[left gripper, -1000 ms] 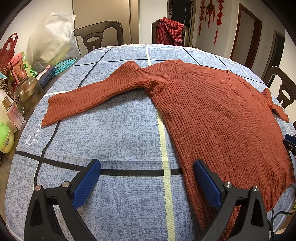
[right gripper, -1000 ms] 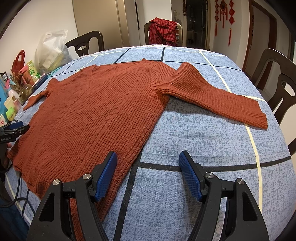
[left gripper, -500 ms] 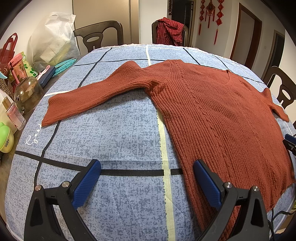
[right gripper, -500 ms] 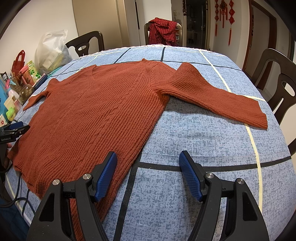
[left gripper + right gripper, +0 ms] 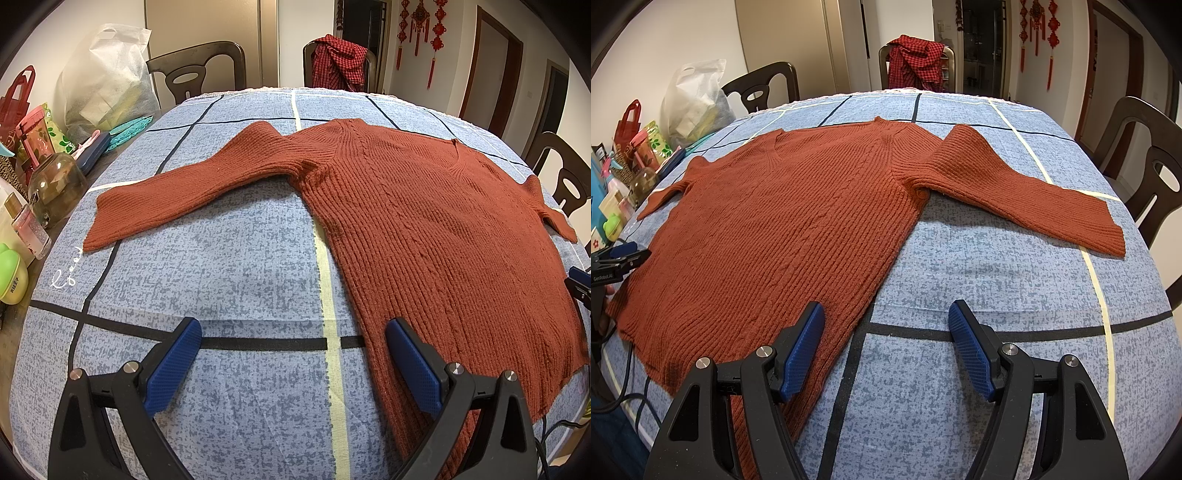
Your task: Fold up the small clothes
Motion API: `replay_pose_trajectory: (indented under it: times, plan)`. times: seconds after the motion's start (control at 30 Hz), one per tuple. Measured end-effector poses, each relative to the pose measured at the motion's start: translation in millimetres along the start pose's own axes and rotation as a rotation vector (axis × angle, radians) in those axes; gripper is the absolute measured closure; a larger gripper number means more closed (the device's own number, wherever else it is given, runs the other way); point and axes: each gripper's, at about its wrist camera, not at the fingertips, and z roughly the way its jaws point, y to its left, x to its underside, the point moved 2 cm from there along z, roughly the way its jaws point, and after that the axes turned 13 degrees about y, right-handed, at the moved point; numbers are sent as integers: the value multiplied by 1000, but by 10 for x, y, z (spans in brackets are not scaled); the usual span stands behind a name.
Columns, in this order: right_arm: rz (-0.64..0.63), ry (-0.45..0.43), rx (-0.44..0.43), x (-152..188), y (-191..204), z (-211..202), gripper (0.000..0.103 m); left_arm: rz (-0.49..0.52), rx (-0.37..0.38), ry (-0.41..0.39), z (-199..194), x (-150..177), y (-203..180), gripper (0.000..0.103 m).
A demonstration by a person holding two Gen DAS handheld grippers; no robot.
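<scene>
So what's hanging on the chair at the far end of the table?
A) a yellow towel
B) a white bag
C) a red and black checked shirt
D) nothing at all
C: a red and black checked shirt is draped over the back of the far chair, behind the table where the sweater lies flat.

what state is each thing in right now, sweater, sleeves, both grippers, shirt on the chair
sweater: spread flat on the tablecloth, unfolded
left sleeve: stretched out sideways, flat
right sleeve: stretched out sideways, flat
left gripper: open, holding nothing, over the hem corner
right gripper: open, holding nothing, over the other hem corner
checked shirt: draped over a chair back
</scene>
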Motion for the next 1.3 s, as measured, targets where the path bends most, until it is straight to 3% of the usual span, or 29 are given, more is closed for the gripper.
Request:
replay_pose_trajectory:
  times: [1.3]
  plan:
    - [-10,21,11,-17,24,19,33,1,-1,1,-24,-5,40,2]
